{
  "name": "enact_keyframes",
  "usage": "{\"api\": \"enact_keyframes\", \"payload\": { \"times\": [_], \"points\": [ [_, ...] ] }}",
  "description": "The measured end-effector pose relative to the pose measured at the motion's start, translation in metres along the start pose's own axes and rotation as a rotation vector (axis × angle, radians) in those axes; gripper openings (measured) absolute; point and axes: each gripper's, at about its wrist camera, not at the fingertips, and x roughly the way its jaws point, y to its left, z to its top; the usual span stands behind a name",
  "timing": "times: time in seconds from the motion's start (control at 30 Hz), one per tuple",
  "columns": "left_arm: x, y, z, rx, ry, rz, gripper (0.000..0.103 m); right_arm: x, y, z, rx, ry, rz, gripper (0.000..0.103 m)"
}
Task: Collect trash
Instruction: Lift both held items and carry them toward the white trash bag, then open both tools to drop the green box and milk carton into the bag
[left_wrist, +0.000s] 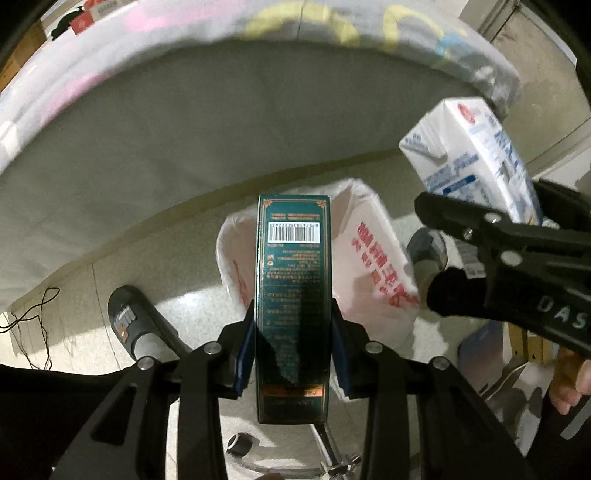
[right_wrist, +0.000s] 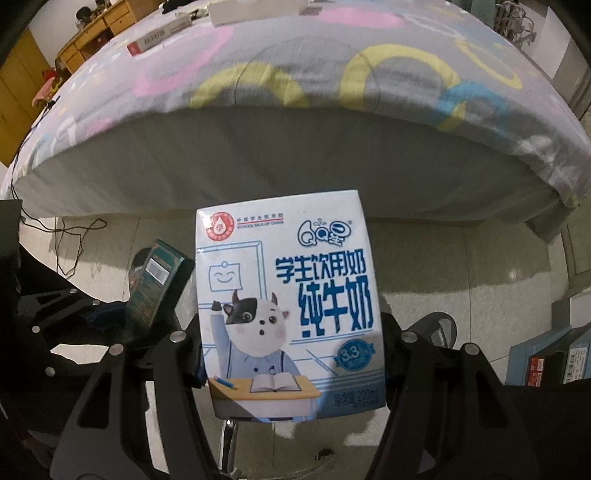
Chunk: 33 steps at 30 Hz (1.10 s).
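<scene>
The left tongs (left_wrist: 293, 325) clamp a tall dark-green cardboard box (left_wrist: 293, 295) above a white plastic bag with red print (left_wrist: 369, 266) on the floor; beside them, the right tongs (right_wrist: 291, 354) grip a blue-and-white milk carton (right_wrist: 288, 295), bed behind

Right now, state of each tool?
Left tool: closed on the green box.
Right tool: closed on the milk carton.
</scene>
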Motion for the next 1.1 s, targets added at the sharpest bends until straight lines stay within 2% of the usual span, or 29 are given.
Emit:
{"api": "enact_keyframes", "payload": {
  "times": [0.4, 0.97, 1.03, 1.1],
  "points": [
    [0.029, -0.001, 0.002, -0.008, 0.077, 0.004, 0.035, 0.028, 0.004, 0.011, -0.024, 0.066, -0.031, 0.062],
    [0.053, -0.006, 0.001, -0.012, 0.166, -0.035, 0.036, 0.055, 0.006, 0.021, -0.017, 0.142, -0.029, 0.063],
    [0.055, -0.007, 0.001, -0.006, 0.174, -0.041, 0.040, 0.059, 0.007, 0.020, -0.019, 0.160, -0.016, 0.064],
    [0.053, -0.008, 0.001, -0.004, 0.169, -0.045, 0.057, 0.063, 0.007, 0.019, -0.017, 0.179, -0.005, 0.065]
  ]
}}
